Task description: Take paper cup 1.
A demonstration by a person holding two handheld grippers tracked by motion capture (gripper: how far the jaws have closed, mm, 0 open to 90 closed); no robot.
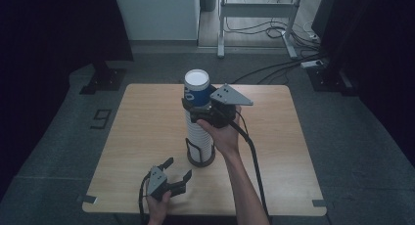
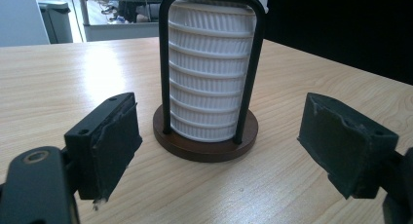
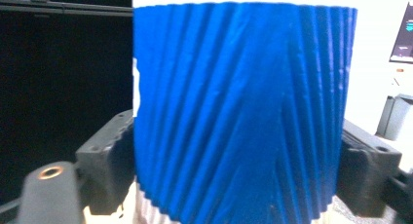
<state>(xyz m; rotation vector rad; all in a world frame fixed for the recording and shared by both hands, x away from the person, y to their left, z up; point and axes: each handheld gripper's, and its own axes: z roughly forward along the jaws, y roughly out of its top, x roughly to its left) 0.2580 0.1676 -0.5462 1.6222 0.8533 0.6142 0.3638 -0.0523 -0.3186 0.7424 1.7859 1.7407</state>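
- On the wooden table (image 1: 147, 137), a round dark-based holder (image 2: 204, 143) with black wire uprights carries a tall stack of white ribbed cups (image 2: 210, 73) — it stands near the table's middle.
- At the very top of that stack sits the blue cup (image 1: 195, 93), its white mouth upward; in the right gripper view its blue ribbed wall (image 3: 243, 112) spans the whole gap between the jaws.
- The right gripper (image 1: 205, 110) has its pads pressed on both sides of the blue cup — a grip, as far as the pictures show.
- The left gripper (image 1: 172, 178) rests low near the table's front edge, jaws spread wide with nothing between them, aimed at the holder's base but well short of it.
- Judged from this: the grasp on the top cup looks made; whether the cup is fully seated in the stack or partly lifted I cannot tell.
- Left to do, probably: finish moving the blue cup, then release. The left gripper may steady the holder.
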